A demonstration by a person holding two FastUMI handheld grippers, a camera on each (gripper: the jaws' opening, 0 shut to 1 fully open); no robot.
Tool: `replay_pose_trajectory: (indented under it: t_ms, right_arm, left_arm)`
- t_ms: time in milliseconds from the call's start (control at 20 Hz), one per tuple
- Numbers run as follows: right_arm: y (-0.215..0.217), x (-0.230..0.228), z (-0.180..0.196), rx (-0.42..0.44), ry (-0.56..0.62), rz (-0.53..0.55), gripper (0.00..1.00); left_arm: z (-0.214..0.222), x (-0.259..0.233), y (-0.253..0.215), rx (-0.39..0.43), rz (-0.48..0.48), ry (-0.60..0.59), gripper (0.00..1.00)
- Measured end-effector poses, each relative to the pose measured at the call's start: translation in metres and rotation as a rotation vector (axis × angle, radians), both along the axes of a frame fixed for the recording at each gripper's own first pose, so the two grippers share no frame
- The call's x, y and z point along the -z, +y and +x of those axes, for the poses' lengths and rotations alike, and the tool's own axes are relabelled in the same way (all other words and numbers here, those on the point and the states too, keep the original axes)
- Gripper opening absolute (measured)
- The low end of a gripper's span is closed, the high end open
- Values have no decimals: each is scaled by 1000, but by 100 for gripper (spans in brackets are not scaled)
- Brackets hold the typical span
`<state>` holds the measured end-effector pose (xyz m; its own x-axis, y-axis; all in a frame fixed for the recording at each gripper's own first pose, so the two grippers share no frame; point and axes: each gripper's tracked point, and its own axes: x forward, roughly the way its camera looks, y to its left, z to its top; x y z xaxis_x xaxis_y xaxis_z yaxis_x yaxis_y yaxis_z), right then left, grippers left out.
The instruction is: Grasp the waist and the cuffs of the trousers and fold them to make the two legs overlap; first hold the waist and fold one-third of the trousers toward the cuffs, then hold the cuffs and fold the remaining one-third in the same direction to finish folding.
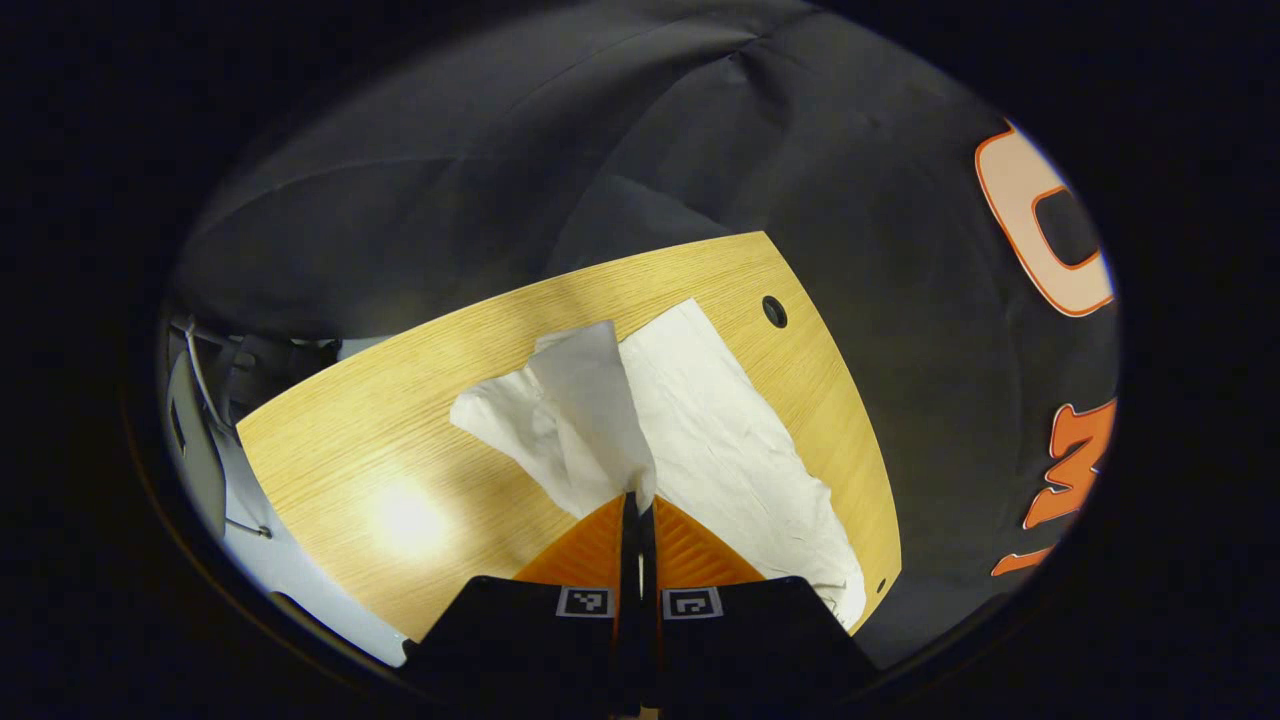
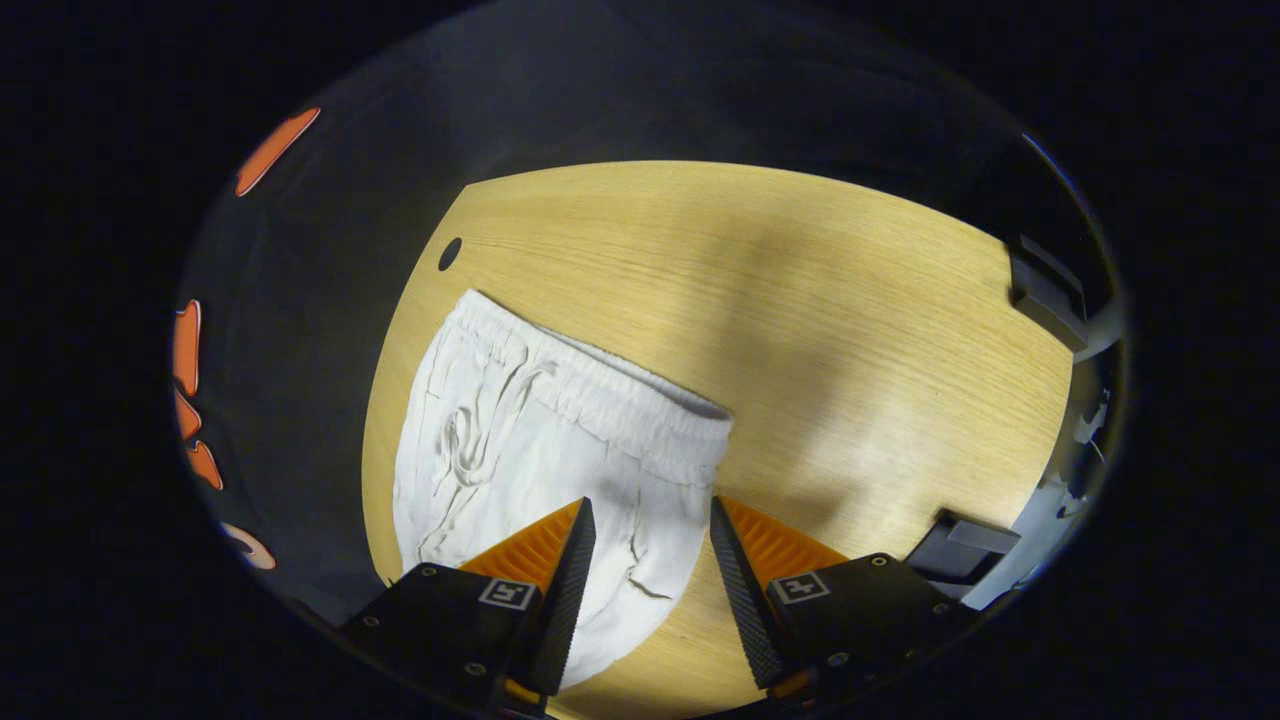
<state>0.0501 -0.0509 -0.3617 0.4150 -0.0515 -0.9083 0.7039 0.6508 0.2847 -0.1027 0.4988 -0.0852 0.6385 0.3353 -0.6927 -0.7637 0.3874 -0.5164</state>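
Observation:
White trousers (image 1: 700, 420) lie on a light wooden table (image 1: 380, 440). In the left gripper view my left gripper (image 1: 638, 500) is shut on a cuff end of the trousers, and the pinched leg (image 1: 580, 400) rises off the table toward the fingers. In the right gripper view the elastic waist (image 2: 600, 385) with its drawstring (image 2: 470, 430) lies flat, running from upper left to the middle. My right gripper (image 2: 650, 515) hovers open above the trousers (image 2: 520, 460) just below the waistband, with cloth showing between the fingers but not pinched.
The table has a round cable hole (image 1: 774, 311) near its far edge, also seen as the hole (image 2: 450, 253) beyond the waist. Black booth cloth (image 1: 600, 150) hangs behind the table. Dark fixtures (image 2: 1045, 290) sit at the table's right edge.

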Motion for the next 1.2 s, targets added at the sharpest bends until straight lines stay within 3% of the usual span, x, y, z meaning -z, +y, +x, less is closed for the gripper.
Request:
replay_pose_trajectory:
  t_ms: [50,250,300,350,400,500,800,1200]
  right_arm:
    - [0,6,-2,-9,24,-13,70]
    - [-5,12,1,10,44,-30,67]
    - [-8,13,0,25,45,-25,57]
    - [-11,16,-2,52,44,-16,53]
    - [-13,17,-1,99,34,7,14]
    - [-10,17,-1,112,22,39,0]
    - [13,-30,36,25,-118,83,0]
    - [39,-63,108,-83,-188,72,0]
  left_arm:
    - [-1,0,-1,0,-3,-2,4]
    - [-7,1,1,-9,-13,-11,4]
    - [-9,2,2,-10,-14,-10,4]
    - [-11,3,2,-13,-15,-10,4]
    - [-12,3,3,-17,-17,-11,4]
    - [-13,3,3,-16,-21,-20,4]
    - [2,-8,4,17,13,-22,4]
    - [47,-48,24,63,90,-48,4]
